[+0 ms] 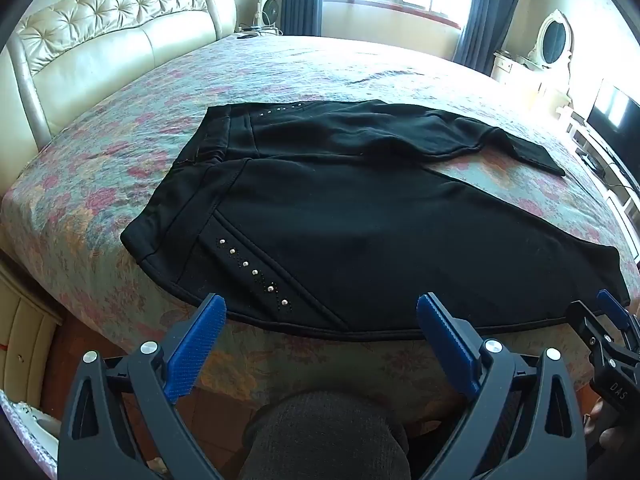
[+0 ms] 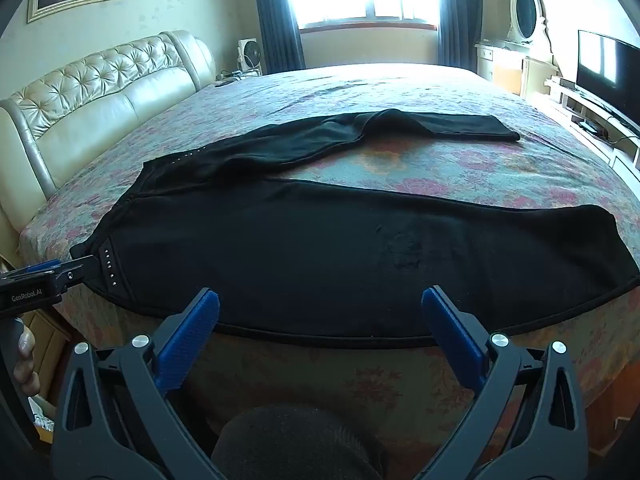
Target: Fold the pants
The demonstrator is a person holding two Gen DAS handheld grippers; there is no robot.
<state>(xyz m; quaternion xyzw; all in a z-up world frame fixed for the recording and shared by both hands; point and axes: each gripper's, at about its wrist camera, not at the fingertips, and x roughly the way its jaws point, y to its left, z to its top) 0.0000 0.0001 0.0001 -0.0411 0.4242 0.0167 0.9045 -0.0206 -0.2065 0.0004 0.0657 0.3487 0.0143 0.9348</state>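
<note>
bed (image 1: 100, 184) | pants (image 1: 360, 220) flat | left tongs (image 1: 320, 316), right tongs (image 2: 320, 308) wide, level at near edge

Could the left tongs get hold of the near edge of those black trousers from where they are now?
Probably yes. The left tongs hang open just short of the near edge of the black trousers, which lie spread on the bed. Nothing stands between them.

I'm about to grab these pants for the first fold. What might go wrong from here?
1. The black pants' near seam lies along the floral bedspread's edge; the open left gripper and right gripper might pinch bedspread too.
2. The far leg lies crooked, so legs may stack unevenly.
</note>
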